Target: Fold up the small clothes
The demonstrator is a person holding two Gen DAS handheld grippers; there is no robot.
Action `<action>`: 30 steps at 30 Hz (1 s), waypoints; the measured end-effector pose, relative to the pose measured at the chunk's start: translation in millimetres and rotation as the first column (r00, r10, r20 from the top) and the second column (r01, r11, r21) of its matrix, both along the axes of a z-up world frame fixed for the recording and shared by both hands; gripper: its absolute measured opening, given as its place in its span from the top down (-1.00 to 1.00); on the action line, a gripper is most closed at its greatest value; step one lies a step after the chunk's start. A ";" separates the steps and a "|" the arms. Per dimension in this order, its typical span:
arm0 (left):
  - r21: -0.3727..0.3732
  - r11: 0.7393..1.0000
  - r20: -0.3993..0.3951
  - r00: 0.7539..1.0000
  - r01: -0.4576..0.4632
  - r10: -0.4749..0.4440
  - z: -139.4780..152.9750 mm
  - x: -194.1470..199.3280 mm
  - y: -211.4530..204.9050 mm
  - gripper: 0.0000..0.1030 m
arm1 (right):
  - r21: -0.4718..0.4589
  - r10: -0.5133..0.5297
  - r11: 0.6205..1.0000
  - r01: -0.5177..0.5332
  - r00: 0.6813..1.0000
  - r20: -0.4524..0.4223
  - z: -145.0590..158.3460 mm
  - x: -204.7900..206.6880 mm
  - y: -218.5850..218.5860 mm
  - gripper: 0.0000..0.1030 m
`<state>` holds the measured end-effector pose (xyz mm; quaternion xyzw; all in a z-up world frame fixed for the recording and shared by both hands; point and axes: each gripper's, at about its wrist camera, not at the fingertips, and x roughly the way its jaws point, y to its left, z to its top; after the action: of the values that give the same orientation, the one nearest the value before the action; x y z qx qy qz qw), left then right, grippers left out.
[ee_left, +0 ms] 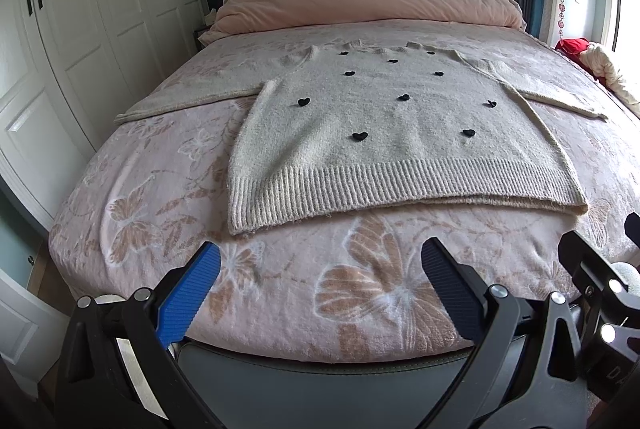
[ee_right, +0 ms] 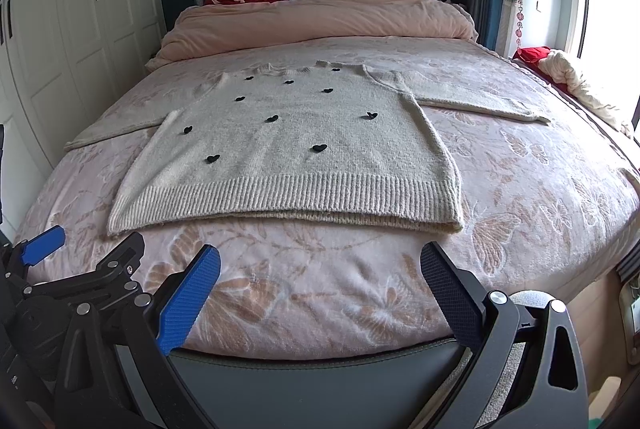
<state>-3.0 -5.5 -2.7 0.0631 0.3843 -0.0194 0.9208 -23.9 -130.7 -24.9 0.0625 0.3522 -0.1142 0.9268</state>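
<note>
A cream knitted sweater [ee_left: 380, 133] [ee_right: 296, 149] with several small black hearts lies flat and face up on the bed, both sleeves spread sideways, ribbed hem toward me. My left gripper [ee_left: 320, 257] hovers open over the blanket just short of the hem, nothing between its fingers. My right gripper [ee_right: 320, 261] is also open and empty, likewise short of the hem. The left gripper's blue finger shows at the left edge of the right wrist view.
The bed carries a pink butterfly blanket [ee_left: 280, 289] [ee_right: 520, 189], with a rolled pink duvet [ee_left: 360, 1] at the headboard. White wardrobe doors [ee_left: 80, 29] stand to the left. Red and cream cloths [ee_right: 560, 77] lie by the window at right. A dark footboard edge [ee_right: 320, 365] runs below the grippers.
</note>
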 end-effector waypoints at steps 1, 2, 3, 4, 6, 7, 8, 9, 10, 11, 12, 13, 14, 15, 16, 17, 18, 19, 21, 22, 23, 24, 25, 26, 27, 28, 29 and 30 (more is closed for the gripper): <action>0.001 1.000 0.000 1.000 -0.001 0.001 -0.2 0.0 0.0 -0.91 | 0.000 0.001 1.000 -0.001 1.000 -0.001 -0.6 0.1 0.5 -0.90; 0.001 1.000 0.000 1.000 0.000 0.000 0.0 -0.1 -0.1 -0.91 | -0.001 0.000 1.000 0.000 1.000 -0.001 -0.6 0.2 0.6 -0.90; 0.001 1.000 -0.001 1.000 0.000 0.000 -0.2 -0.1 -0.1 -0.91 | -0.001 -0.001 1.000 0.001 1.000 -0.001 -0.6 0.1 0.5 -0.90; 0.002 1.000 0.000 1.000 -0.001 0.001 -0.2 -0.3 -0.1 -0.91 | 0.001 0.001 1.000 -0.001 1.000 0.000 -0.7 0.0 0.4 -0.90; 0.002 1.000 0.001 1.000 0.000 0.000 -0.1 -0.2 -0.1 -0.91 | -0.001 0.000 1.000 0.000 1.000 -0.002 -0.6 0.3 0.7 -0.90; 0.003 1.000 0.001 1.000 -0.002 0.002 -0.1 0.0 -0.1 -0.91 | -0.001 0.000 1.000 0.000 1.000 -0.002 -0.8 0.1 0.8 -0.90; 0.002 1.000 0.000 1.000 0.000 0.000 -0.4 0.1 0.1 -0.91 | 0.000 0.001 1.000 -0.001 1.000 -0.002 -0.9 -0.4 0.9 -0.90; 0.003 1.000 0.001 1.000 -0.002 0.002 -0.3 0.1 -0.1 -0.91 | 0.000 0.001 1.000 -0.001 1.000 -0.004 -1.3 0.8 1.0 -0.90; 0.004 1.000 0.002 1.000 -0.003 0.003 -0.3 0.0 -0.4 -0.91 | 0.000 0.000 1.000 0.000 1.000 -0.004 -1.7 0.2 1.4 -0.90; 0.002 1.000 0.001 1.000 -0.001 0.001 -0.3 0.1 -0.3 -0.91 | 0.000 0.001 1.000 -0.001 1.000 -0.004 -1.6 0.4 1.3 -0.90; 0.003 1.000 0.000 1.000 -0.001 0.001 -0.5 0.1 -0.4 -0.91 | -0.001 0.000 1.000 0.000 1.000 -0.004 -1.2 0.6 0.9 -0.90; 0.005 1.000 0.001 1.000 -0.003 0.003 -0.4 0.0 -0.5 -0.91 | 0.000 0.001 1.000 -0.001 1.000 -0.003 -1.3 0.3 0.9 -0.90; 0.005 1.000 0.001 1.000 -0.002 0.002 -0.6 -0.1 -0.8 -0.91 | 0.001 0.002 1.000 -0.002 1.000 -0.004 -1.1 0.7 0.7 -0.90; 0.006 1.000 0.001 1.000 -0.002 0.002 -0.7 -0.1 -0.9 -0.91 | 0.001 0.002 1.000 -0.002 1.000 -0.005 -1.9 0.8 1.0 -0.90; 0.006 1.000 0.001 1.000 -0.004 0.004 -0.7 -0.2 -0.9 -0.91 | 0.001 0.002 1.000 -0.002 1.000 -0.005 -1.9 0.7 0.9 -0.90; 0.005 1.000 0.001 1.000 -0.002 0.002 -0.6 -0.2 -0.8 -0.91 | 0.002 0.002 1.000 -0.002 1.000 -0.005 -1.8 0.8 0.8 -0.90; 0.006 1.000 0.002 1.000 -0.003 0.003 -0.7 -0.1 -0.9 -0.91 | 0.001 0.001 1.000 -0.001 1.000 -0.005 -1.7 0.8 0.9 -0.90; 0.005 1.000 0.001 1.000 -0.004 0.004 -0.7 -0.1 -0.8 -0.91 | 0.001 0.001 1.000 -0.001 1.000 -0.005 -1.9 0.7 1.0 -0.90; 0.005 1.000 0.001 1.000 -0.004 0.004 -0.8 -0.2 -0.8 -0.91 | 0.002 0.002 1.000 -0.002 1.000 -0.005 -1.7 0.9 0.9 -0.90; 0.006 1.000 0.002 1.000 -0.003 0.003 -0.7 -0.2 -0.9 -0.91 | 0.002 0.002 1.000 -0.002 1.000 -0.006 -2.0 0.8 1.1 -0.90; 0.005 1.000 0.002 1.000 -0.003 0.003 -0.7 -0.2 -0.9 -0.91 | 0.002 0.002 1.000 -0.002 1.000 -0.005 -1.7 0.8 0.8 -0.90; 0.006 1.000 0.002 1.000 -0.004 0.004 -0.9 -0.1 -0.8 -0.91 | 0.001 0.002 1.000 -0.002 1.000 -0.005 -1.6 0.9 0.8 -0.90; 0.006 1.000 0.001 1.000 -0.005 0.005 -0.9 -0.1 -0.9 -0.91 | 0.001 0.002 1.000 -0.002 1.000 -0.005 -1.8 0.8 1.0 -0.90; 0.004 1.000 0.001 1.000 -0.002 0.002 -0.7 -0.2 -0.8 -0.91 | 0.001 0.002 1.000 -0.002 1.000 -0.005 -1.9 0.6 1.1 -0.90; 0.004 1.000 0.001 1.000 -0.003 0.003 -1.0 -0.2 -0.8 -0.91 | 0.001 0.002 1.000 -0.002 1.000 -0.004 -2.1 0.4 1.2 -0.90; 0.005 1.000 0.002 1.000 -0.002 0.002 -1.1 -0.1 -0.9 -0.91 | 0.001 0.002 1.000 -0.002 1.000 -0.005 -2.2 0.9 1.3 -0.90; 0.005 1.000 0.001 1.000 -0.002 0.002 -1.3 0.1 -0.7 -0.91 | 0.003 0.002 1.000 -0.002 1.000 -0.006 -1.9 0.9 1.0 -0.90; 0.003 1.000 0.000 1.000 -0.002 0.002 -1.1 0.1 -0.6 -0.91 | 0.002 0.001 1.000 -0.001 1.000 -0.006 -1.4 1.1 0.8 -0.90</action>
<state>-2.9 -6.1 -3.7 0.0640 0.3845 -0.0180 0.9207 -22.8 -129.9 -26.4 0.0628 0.3549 -0.1134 0.9259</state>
